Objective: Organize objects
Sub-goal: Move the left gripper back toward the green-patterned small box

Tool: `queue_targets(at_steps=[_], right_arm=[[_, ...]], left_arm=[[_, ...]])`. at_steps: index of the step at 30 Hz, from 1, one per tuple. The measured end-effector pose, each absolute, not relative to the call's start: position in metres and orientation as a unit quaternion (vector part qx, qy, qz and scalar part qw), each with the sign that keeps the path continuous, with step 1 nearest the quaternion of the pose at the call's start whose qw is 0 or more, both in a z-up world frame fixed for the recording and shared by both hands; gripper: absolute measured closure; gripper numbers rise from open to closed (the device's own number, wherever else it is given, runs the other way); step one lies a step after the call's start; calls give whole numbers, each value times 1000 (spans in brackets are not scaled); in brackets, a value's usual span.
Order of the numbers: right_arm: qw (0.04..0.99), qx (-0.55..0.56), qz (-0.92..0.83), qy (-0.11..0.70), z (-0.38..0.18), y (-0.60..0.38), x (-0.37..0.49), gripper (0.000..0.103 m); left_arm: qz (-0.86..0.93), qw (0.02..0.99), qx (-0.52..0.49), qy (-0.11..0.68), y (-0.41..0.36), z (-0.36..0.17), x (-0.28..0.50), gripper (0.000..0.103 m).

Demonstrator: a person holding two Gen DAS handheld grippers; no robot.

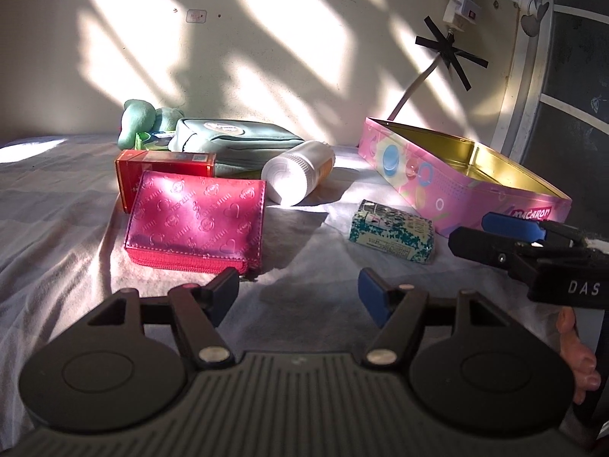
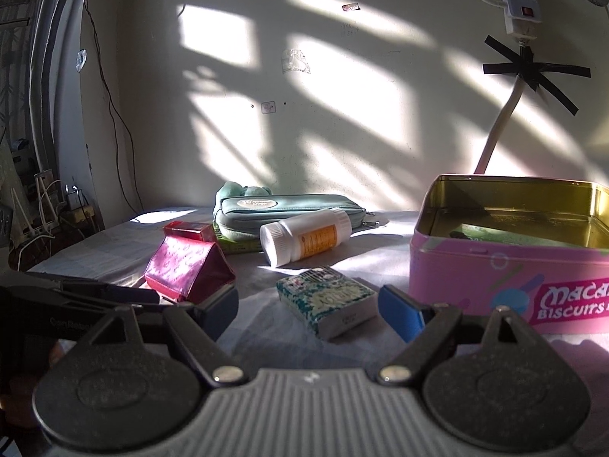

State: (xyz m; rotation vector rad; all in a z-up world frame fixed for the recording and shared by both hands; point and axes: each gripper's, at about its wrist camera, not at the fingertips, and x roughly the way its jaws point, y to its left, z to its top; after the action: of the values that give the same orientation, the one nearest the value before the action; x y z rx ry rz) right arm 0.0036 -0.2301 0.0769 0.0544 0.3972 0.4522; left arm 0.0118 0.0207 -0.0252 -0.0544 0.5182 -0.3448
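An open pink biscuit tin (image 1: 472, 190) (image 2: 506, 266) stands on the right of the bed sheet. A small green patterned box (image 1: 392, 230) (image 2: 327, 301) lies in front of it. A white bottle (image 1: 298, 171) (image 2: 304, 236) lies on its side. A pink wallet (image 1: 198, 221) (image 2: 186, 270), a red box (image 1: 163, 167) (image 2: 188, 231) and a teal pouch (image 1: 236, 139) (image 2: 281, 209) lie to the left. My left gripper (image 1: 298, 291) is open and empty, just short of the wallet. My right gripper (image 2: 308, 304) is open and empty, with the green box between and just beyond its fingertips.
A green plush toy (image 1: 139, 118) (image 2: 243, 190) sits behind the pouch by the wall. A power strip and taped cable (image 1: 449, 42) (image 2: 525, 64) hang on the wall behind the tin. The right gripper shows at the right edge of the left wrist view (image 1: 495, 236).
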Motion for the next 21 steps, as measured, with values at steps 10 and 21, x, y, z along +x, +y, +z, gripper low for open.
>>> queue_targets(at_steps=[10, 21], right_arm=[[944, -6, 229, 239, 70, -215, 15, 19], [925, -75, 241, 283, 64, -182, 39, 27]], left_arm=[[-161, 949, -35, 268, 22, -27, 16, 32], [-128, 945, -66, 293, 33, -30, 25, 32]])
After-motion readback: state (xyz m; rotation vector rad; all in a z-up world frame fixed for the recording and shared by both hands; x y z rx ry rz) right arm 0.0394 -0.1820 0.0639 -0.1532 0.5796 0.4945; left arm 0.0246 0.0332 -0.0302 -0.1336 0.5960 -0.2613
